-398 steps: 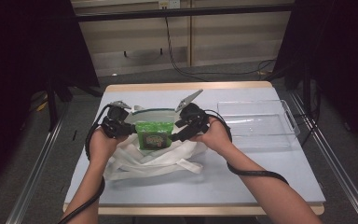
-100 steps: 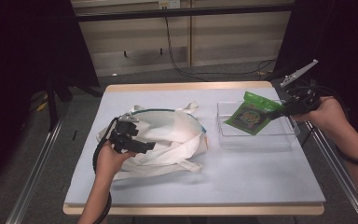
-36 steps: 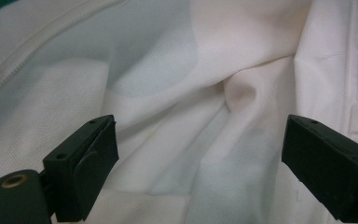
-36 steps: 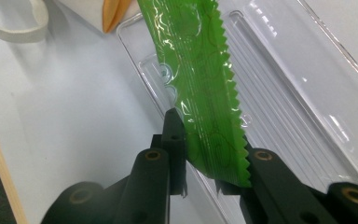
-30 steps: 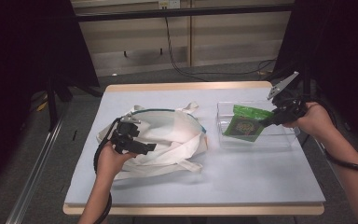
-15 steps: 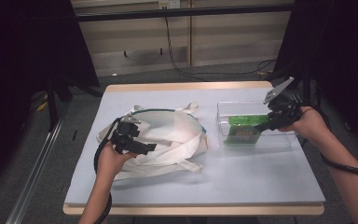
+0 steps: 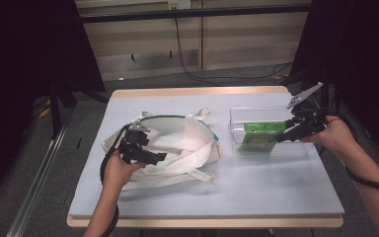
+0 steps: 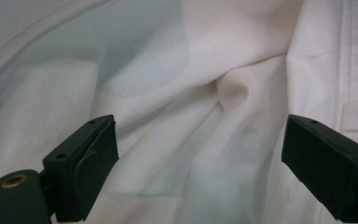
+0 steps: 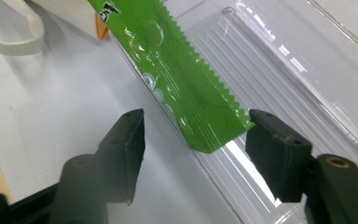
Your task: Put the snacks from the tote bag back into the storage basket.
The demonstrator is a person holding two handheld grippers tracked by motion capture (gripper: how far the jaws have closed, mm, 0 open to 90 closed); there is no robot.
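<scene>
A white cloth tote bag [image 7: 187, 138] with a green-trimmed mouth lies on the left half of the table. My left gripper [image 7: 160, 157] rests over its near-left side. In the left gripper view my left gripper [image 8: 198, 154] stands wide open above creased white cloth [image 8: 233, 88]. A green snack packet [image 7: 259, 136] lies in the clear plastic tray [image 7: 242, 113] at the right. My right gripper [image 7: 282, 138] is at the tray's right end. Close up, my right gripper [image 9: 196, 140] is open, and the packet [image 9: 177, 70] has its crimped corner just beyond the jaws, inside the tray [image 9: 279, 60].
The table top [image 7: 256, 192] is pale blue with a wooden edge. A bag strap [image 9: 14, 32] and an orange tag [image 9: 101, 30] lie just left of the tray. Dark frame posts stand at both sides, and cables run along the floor behind.
My right gripper carried the green packet from the bag to the tray, lowered it in, and now stands open with the packet lying flat. The left gripper has stayed on the bag.
</scene>
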